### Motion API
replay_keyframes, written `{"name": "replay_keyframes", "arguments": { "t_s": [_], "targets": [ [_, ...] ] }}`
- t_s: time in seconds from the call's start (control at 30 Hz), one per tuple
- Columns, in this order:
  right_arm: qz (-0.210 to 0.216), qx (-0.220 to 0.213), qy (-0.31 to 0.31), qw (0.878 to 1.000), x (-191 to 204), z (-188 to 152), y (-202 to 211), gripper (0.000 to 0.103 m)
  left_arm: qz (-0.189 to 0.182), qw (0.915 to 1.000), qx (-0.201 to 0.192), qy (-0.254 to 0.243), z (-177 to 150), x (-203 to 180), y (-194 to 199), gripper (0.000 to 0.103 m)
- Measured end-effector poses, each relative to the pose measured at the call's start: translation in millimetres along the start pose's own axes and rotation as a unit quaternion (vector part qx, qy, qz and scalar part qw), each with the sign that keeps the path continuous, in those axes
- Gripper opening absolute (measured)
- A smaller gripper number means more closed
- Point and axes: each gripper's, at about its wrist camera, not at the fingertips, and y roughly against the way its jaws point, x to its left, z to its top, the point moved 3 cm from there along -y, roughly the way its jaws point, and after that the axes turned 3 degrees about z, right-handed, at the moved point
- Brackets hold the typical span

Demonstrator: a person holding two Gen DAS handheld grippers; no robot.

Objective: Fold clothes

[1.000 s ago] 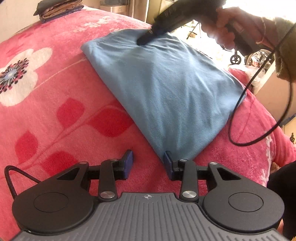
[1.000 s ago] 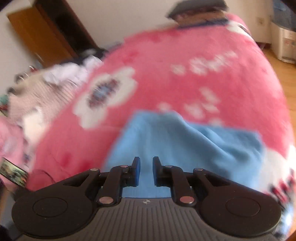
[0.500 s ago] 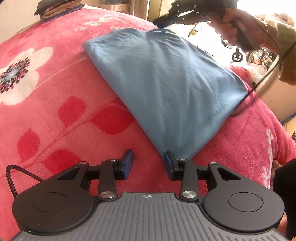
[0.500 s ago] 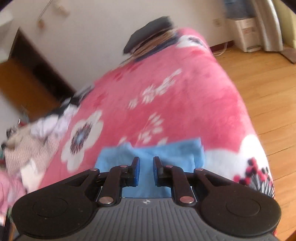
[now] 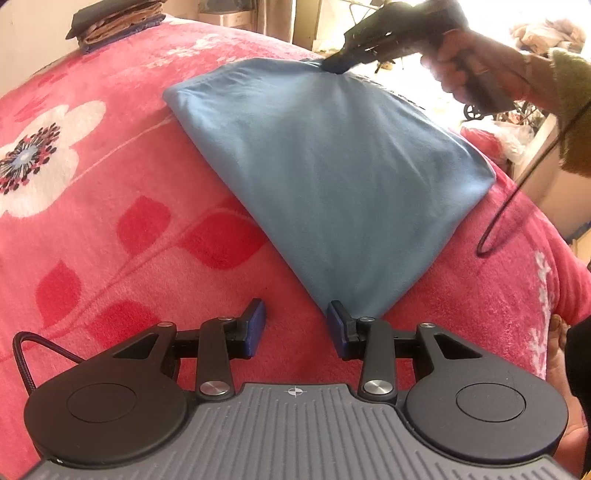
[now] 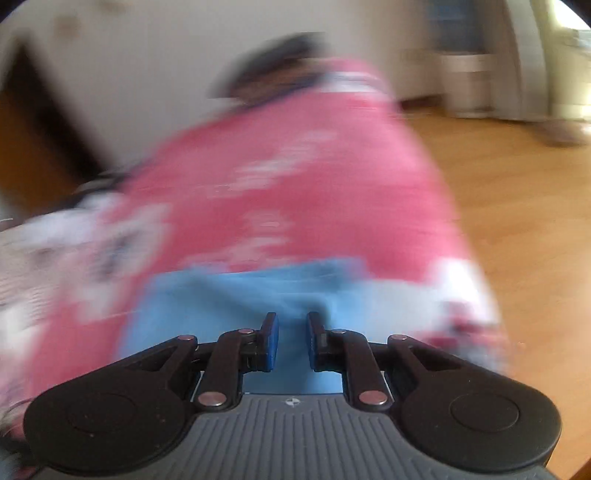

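Left wrist view: the folded light-blue fabric garment (image 5: 332, 177) lies flat on the pink fleece blanket with white flowers and red leaves (image 5: 110, 229) that covers the bed. The left gripper (image 5: 296, 322) is spread wide with nothing between its blue pads, its right finger (image 5: 338, 325) touching the garment's near corner. At the far corner, the right gripper (image 5: 334, 66), held in a hand (image 5: 476, 70) with an olive sleeve, meets the cloth; whether it pinches it I cannot tell here. A stack of dark folded cloths (image 5: 114, 22) sits at the bed's far end. No readable writing shows.

Right wrist view, heavily blurred: the right gripper (image 6: 291, 341) is parted narrowly over the garment (image 6: 221, 306), gripping nothing visible. A wooden floor (image 6: 517, 192) lies beside the bed.
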Motion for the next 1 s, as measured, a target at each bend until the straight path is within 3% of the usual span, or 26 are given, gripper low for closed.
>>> {"name": "replay_keyframes", "arguments": {
  "t_s": [0.07,0.13,0.2,0.23,0.33,0.37,0.43,0.57,0.63,0.73,0.87,0.93,1.0],
  "targets": [
    [-0.043,-0.044,-0.075,0.995,-25,3,11,0.018,0.001,1.0,0.0,-0.001,-1,0,1,0.037],
    [-0.046,-0.07,-0.063,0.995,-24,4,30,0.018,0.002,1.0,0.0,0.002,-1,1,3,0.037],
    [-0.001,-0.064,-0.025,0.998,-5,-2,45,0.018,0.002,1.0,-0.001,0.006,-2,2,3,0.037],
    [0.043,-0.049,-0.002,0.998,9,-10,49,0.018,0.001,1.0,-0.001,0.008,-2,3,3,0.038],
    [0.101,0.025,0.063,0.993,30,-41,53,0.019,0.001,1.0,-0.002,0.007,-2,2,3,0.038],
    [0.092,0.047,0.077,0.992,27,-51,53,0.019,0.001,1.0,-0.003,0.006,-2,2,3,0.038],
    [0.027,0.076,0.079,0.994,9,-71,54,0.019,0.001,1.0,-0.003,0.005,-2,3,4,0.038],
    [-0.073,0.025,0.014,0.997,-33,-79,94,0.02,0.0,1.0,-0.002,0.005,-3,4,5,0.038],
    [-0.067,0.006,0.024,0.997,-26,-80,107,0.02,0.0,1.0,-0.001,0.005,-3,4,4,0.038],
    [-0.015,0.038,0.088,0.995,10,-99,98,0.02,0.002,1.0,0.0,0.002,-3,3,4,0.038],
    [0.056,0.082,0.172,0.98,59,-125,87,0.02,0.008,1.0,0.004,0.003,-5,4,10,0.038],
    [0.043,0.111,0.187,0.975,53,-152,93,0.02,0.013,0.9999,-0.006,0.004,-1,7,14,0.038],
    [0.046,0.129,0.16,0.978,39,-161,114,0.02,0.018,0.9996,-0.02,0.004,4,10,18,0.038]
  ]
}}
